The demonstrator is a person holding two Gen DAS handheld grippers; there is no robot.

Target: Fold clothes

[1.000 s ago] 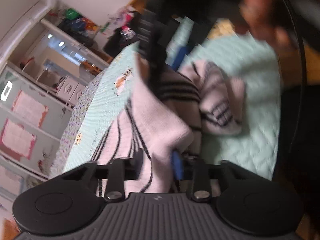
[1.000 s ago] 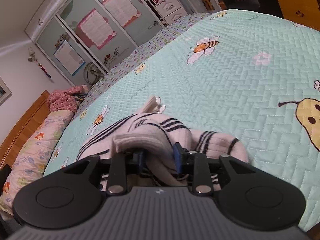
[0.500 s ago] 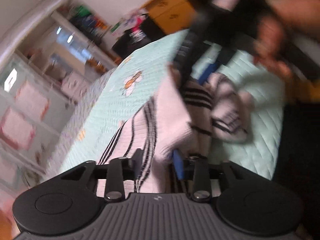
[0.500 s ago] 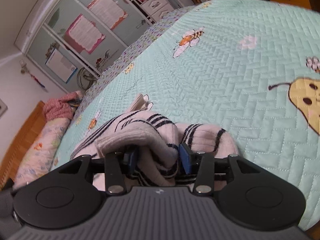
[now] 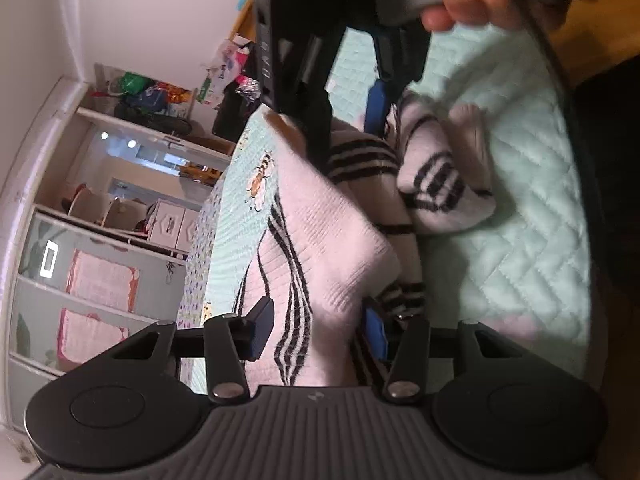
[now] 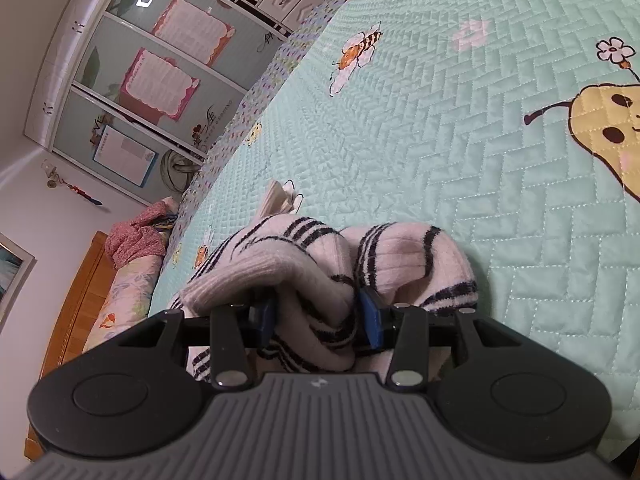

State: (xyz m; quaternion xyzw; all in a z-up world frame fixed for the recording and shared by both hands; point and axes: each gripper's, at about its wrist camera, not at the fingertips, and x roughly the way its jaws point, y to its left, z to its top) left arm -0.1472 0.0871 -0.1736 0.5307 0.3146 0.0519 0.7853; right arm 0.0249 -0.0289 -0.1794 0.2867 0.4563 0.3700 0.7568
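My left gripper (image 5: pixel 318 330), jaws just widened, straddles the striped sweater (image 5: pixel 332 240) loosely; my right gripper (image 6: pixel 318 320) also brackets it on the quilt (image 6: pixel 460 140), pad contact unclear.

Before you: a soft, fuzzy ribbed-knit sweater (image 6: pixel 320 276) on a smooth quilted cloth bedspread (image 6: pixel 460 152); matt black plastic gripper body; varnished wooden headboard (image 6: pixel 76 304).

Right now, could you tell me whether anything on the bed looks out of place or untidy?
Yes: the striped sweater is bunched in a lumpy heap on the quilt rather than lying flat, with folds of it between the jaws of both grippers. Nothing looks spilled or damaged.
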